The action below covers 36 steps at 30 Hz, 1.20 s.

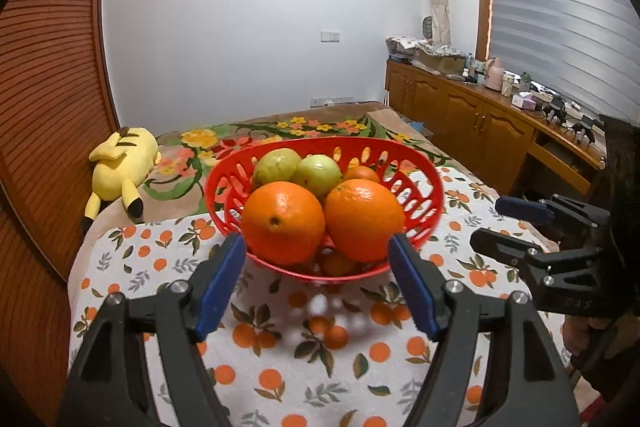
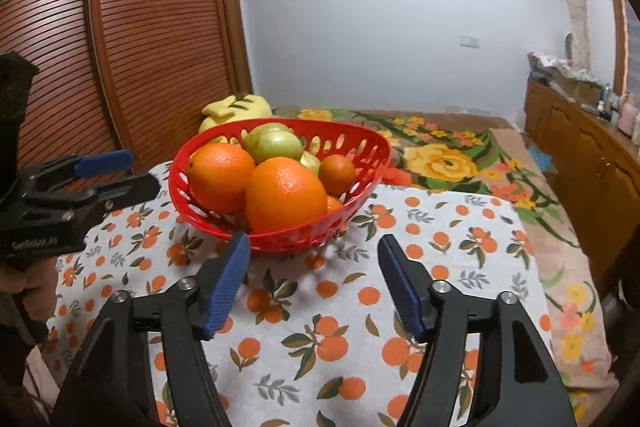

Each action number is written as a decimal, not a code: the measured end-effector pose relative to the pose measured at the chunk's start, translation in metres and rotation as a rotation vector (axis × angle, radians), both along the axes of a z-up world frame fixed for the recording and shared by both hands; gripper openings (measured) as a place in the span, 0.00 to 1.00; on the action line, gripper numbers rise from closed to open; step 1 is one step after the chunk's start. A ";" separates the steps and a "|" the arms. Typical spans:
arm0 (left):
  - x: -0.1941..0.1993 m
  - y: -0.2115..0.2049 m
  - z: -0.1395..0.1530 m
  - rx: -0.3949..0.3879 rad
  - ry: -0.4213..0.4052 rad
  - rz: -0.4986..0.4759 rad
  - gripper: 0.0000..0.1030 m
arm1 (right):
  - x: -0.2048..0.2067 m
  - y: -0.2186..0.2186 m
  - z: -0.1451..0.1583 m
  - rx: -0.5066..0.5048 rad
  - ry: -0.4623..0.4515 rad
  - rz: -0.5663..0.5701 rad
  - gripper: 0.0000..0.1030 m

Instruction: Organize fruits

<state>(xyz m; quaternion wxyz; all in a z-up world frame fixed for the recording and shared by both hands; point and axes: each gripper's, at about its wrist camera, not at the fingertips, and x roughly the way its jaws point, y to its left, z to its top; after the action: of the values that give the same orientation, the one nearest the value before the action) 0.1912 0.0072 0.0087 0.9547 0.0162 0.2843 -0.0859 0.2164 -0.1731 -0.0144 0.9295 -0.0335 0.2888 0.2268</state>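
Observation:
A red slotted basket (image 1: 424,199) (image 2: 360,147) stands on a table with an orange-print cloth (image 1: 304,339) (image 2: 320,331). It holds two big oranges (image 1: 282,221) (image 1: 362,219), two green fruits (image 1: 318,173) (image 1: 276,163) and smaller oranges (image 2: 337,174). My left gripper (image 1: 318,253) is open and empty, just short of the basket's near rim. My right gripper (image 2: 314,251) is open and empty, near the basket's front right. Each gripper shows in the other's view: the right one (image 1: 508,223), the left one (image 2: 128,171).
A yellow plush toy (image 1: 120,167) lies behind the table on a floral blanket (image 2: 452,155). A slatted wooden wardrobe (image 2: 120,47) stands at the left. Wooden cabinets (image 1: 472,115) with clutter run along the right wall.

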 end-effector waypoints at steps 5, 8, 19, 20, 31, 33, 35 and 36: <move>-0.018 -0.010 0.007 0.011 -0.028 -0.008 0.83 | -0.016 -0.006 0.009 0.018 -0.046 -0.034 0.82; -0.030 -0.013 0.014 0.012 -0.056 -0.006 0.88 | -0.026 -0.009 0.016 0.025 -0.079 -0.048 0.88; -0.059 -0.011 0.030 -0.002 -0.101 0.039 0.89 | -0.052 -0.014 0.035 0.044 -0.154 -0.092 0.95; -0.060 -0.011 0.030 -0.007 -0.103 0.036 0.89 | -0.054 -0.014 0.035 0.045 -0.154 -0.097 0.95; -0.073 -0.003 0.027 -0.031 -0.107 0.063 0.89 | -0.065 -0.017 0.032 0.042 -0.156 -0.118 0.95; -0.073 -0.003 0.027 -0.031 -0.106 0.065 0.89 | -0.066 -0.017 0.032 0.043 -0.156 -0.119 0.95; -0.075 -0.001 0.027 -0.036 -0.107 0.068 0.89 | -0.065 -0.017 0.032 0.041 -0.158 -0.121 0.95; -0.075 0.000 0.027 -0.039 -0.106 0.068 0.89 | -0.065 -0.017 0.032 0.040 -0.159 -0.121 0.95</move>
<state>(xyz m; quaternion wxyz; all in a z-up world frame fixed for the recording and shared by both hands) 0.1160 0.0069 0.0359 0.9710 -0.0077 0.2318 -0.0579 0.1509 -0.1902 0.0176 0.9619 -0.0151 0.2111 0.1728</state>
